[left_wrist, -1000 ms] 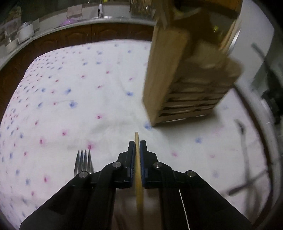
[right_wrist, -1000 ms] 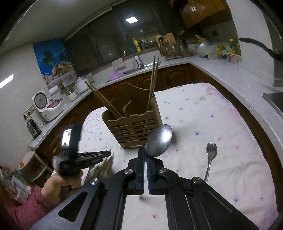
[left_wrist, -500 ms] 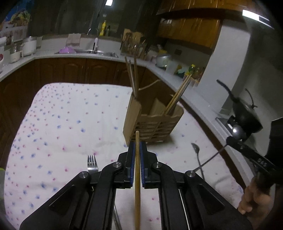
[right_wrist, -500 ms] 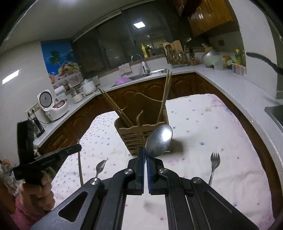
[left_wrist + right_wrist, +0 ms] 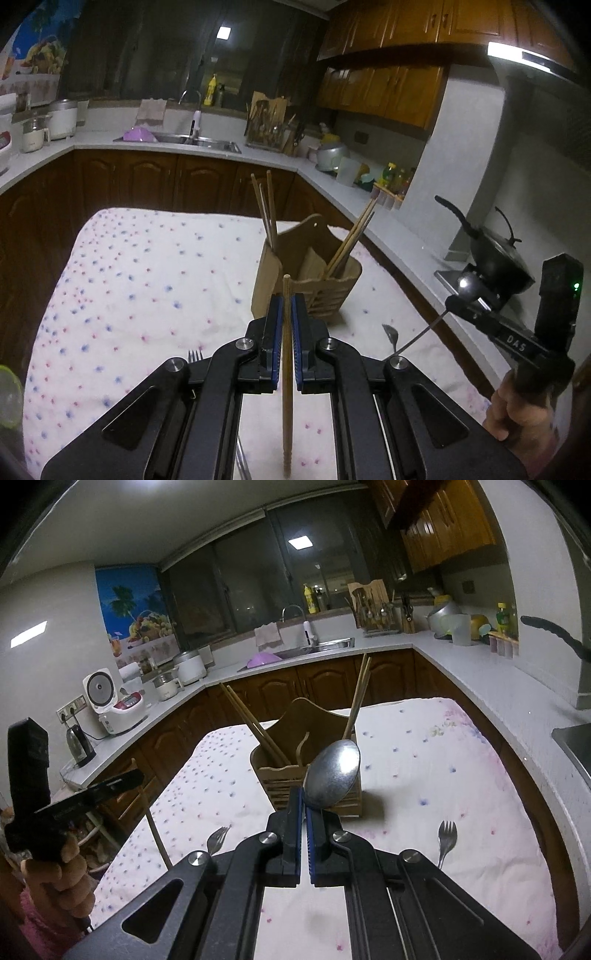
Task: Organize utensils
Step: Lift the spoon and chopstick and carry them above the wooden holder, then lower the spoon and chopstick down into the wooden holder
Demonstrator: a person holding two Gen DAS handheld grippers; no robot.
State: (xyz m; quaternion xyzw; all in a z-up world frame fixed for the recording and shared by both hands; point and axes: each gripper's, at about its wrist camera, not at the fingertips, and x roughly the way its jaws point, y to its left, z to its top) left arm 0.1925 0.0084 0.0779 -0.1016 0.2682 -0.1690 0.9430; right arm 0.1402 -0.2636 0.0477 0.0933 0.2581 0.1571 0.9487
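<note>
Right tool clamps spoon before wooden holder; forks on cloth.

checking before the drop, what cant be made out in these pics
- Spoon handle, right wrist view: hidden inside the right gripper.
- Left fork, left wrist view: only its tines show above the left gripper.
- Holder compartments: too dark to see their contents' lower ends.
</note>
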